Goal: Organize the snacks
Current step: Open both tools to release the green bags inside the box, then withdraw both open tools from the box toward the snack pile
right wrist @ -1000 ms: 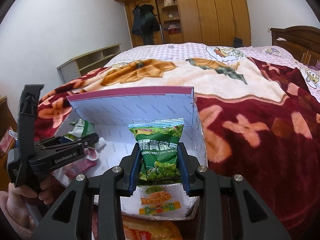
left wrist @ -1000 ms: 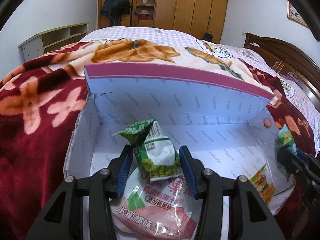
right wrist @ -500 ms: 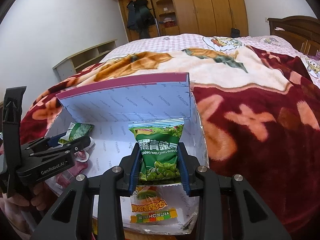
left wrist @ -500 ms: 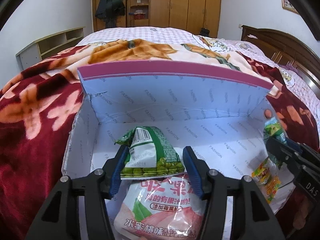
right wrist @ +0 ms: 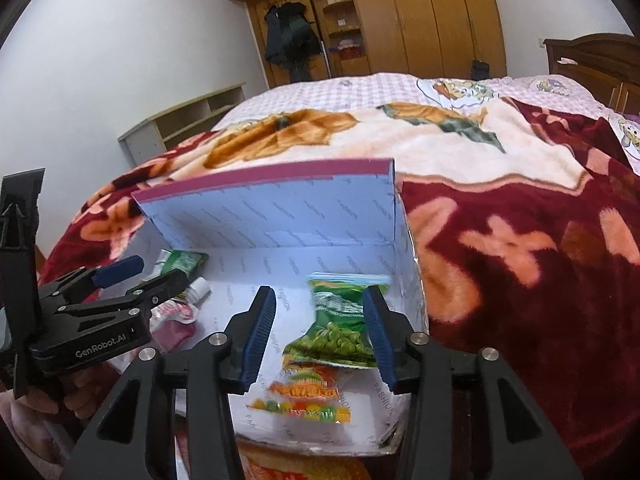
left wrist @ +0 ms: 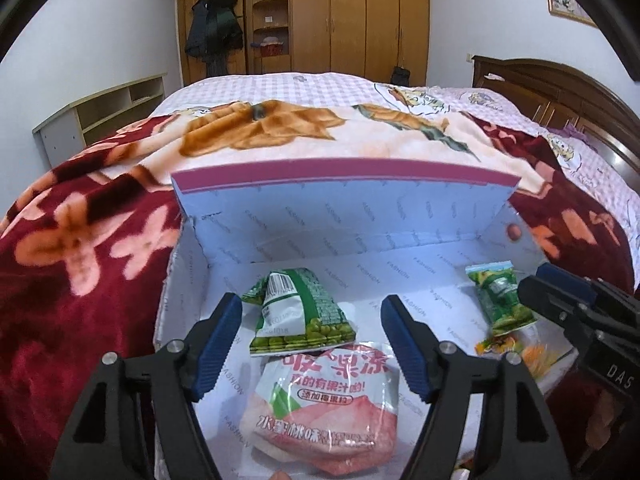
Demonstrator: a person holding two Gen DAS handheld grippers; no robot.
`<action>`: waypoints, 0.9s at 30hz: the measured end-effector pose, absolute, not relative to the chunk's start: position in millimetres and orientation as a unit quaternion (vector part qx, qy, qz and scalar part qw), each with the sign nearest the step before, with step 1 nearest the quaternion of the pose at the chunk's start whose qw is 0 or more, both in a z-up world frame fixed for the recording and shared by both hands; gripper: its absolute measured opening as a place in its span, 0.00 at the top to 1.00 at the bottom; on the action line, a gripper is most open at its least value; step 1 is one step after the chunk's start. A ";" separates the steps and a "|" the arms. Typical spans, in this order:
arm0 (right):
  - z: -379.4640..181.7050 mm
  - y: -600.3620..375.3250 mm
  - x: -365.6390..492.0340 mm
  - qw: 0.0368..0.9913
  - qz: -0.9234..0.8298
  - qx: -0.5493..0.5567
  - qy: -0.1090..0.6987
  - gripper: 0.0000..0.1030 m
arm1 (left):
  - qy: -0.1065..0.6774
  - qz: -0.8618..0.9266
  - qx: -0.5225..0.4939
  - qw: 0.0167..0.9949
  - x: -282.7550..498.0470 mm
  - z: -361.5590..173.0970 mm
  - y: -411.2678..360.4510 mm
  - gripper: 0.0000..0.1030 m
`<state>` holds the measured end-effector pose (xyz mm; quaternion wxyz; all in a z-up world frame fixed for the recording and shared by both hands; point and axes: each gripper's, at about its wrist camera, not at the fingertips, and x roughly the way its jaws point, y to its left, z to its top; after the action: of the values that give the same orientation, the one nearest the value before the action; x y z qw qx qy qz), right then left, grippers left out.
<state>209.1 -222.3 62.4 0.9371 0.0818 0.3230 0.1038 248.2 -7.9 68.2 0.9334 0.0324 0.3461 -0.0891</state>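
Down at six o'clock inside the box (left wrist: 420,216), I am opening both the left gripper (left wrist: 311,347) and right gripper (right wrist: 319,334) off their green pea packets (left wrist: 298,312) (right wrist: 340,326), judging them light, crinkly, slippery, best pinched across the sealed edges.

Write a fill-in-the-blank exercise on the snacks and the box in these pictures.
1. Both green pea packets lie inside the open ____.
2. The left pea packet overlaps a ____ jelly pouch.
3. The right pea packet overlaps an ____ candy packet.
4. The box sits on a ____.

Missing: box; pink; orange; bed
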 end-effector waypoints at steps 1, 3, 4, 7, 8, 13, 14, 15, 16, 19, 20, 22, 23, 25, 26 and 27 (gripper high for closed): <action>63.6 -222.0 207.8 0.937 0.105 0.083 0.322 0.54 | 0.345 -0.089 0.029 0.934 246.5 70.4 -6.2 0.26; 66.5 -221.2 203.0 0.937 0.109 0.085 0.321 0.54 | 0.344 -0.087 0.026 0.935 244.0 73.6 -4.9 0.26; 67.9 -220.3 200.5 0.937 0.111 0.085 0.320 0.54 | 0.343 -0.087 0.025 0.935 241.8 75.3 -4.3 0.26; 71.9 -218.5 192.9 0.939 0.115 0.083 0.314 0.54 | 0.340 -0.091 0.029 0.936 232.0 79.8 -4.5 0.26; 73.4 -218.0 189.8 0.939 0.116 0.083 0.313 0.54 | 0.339 -0.092 0.031 0.936 228.5 81.2 -5.1 0.26; 79.4 -218.6 177.5 0.940 0.117 0.088 0.308 0.54 | 0.332 -0.103 0.028 0.937 207.2 86.9 -6.3 0.26; 80.4 -219.4 174.3 0.940 0.117 0.089 0.306 0.54 | 0.332 -0.105 0.029 0.937 202.1 87.8 -6.8 0.26; 81.2 -219.6 170.8 0.941 0.117 0.089 0.305 0.54 | 0.332 -0.106 0.029 0.937 198.1 88.6 -7.7 0.26; 81.5 -219.6 167.6 0.941 0.117 0.089 0.304 0.54 | 0.331 -0.107 0.029 0.937 193.5 89.1 -8.6 0.26; 80.6 -219.8 161.4 0.941 0.119 0.086 0.305 0.54 | 0.332 -0.116 0.021 0.936 178.5 89.9 -11.6 0.26; 79.9 -220.0 159.2 0.941 0.119 0.085 0.305 0.54 | 0.332 -0.120 0.018 0.935 174.7 89.5 -12.3 0.26; 79.1 -221.1 154.3 0.941 0.118 0.086 0.306 0.54 | 0.334 -0.128 0.012 0.934 165.1 88.1 -15.1 0.26; 78.9 -221.8 151.4 0.941 0.119 0.086 0.306 0.54 | 0.334 -0.131 0.011 0.933 161.1 87.5 -16.3 0.26; 78.8 -223.3 146.5 0.941 0.118 0.087 0.306 0.54 | 0.337 -0.132 0.011 0.932 154.3 86.3 -19.7 0.26; 78.7 -224.3 143.0 0.941 0.118 0.086 0.306 0.54 | 0.339 -0.132 0.010 0.931 150.4 85.5 -20.9 0.26; 78.6 -224.9 140.3 0.941 0.117 0.085 0.305 0.54 | 0.340 -0.131 0.009 0.931 149.1 85.3 -21.6 0.26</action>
<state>140.3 -224.9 78.6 0.9412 0.0853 0.3052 0.1171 149.1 -21.6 85.3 0.9312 0.0095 0.3398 -0.1314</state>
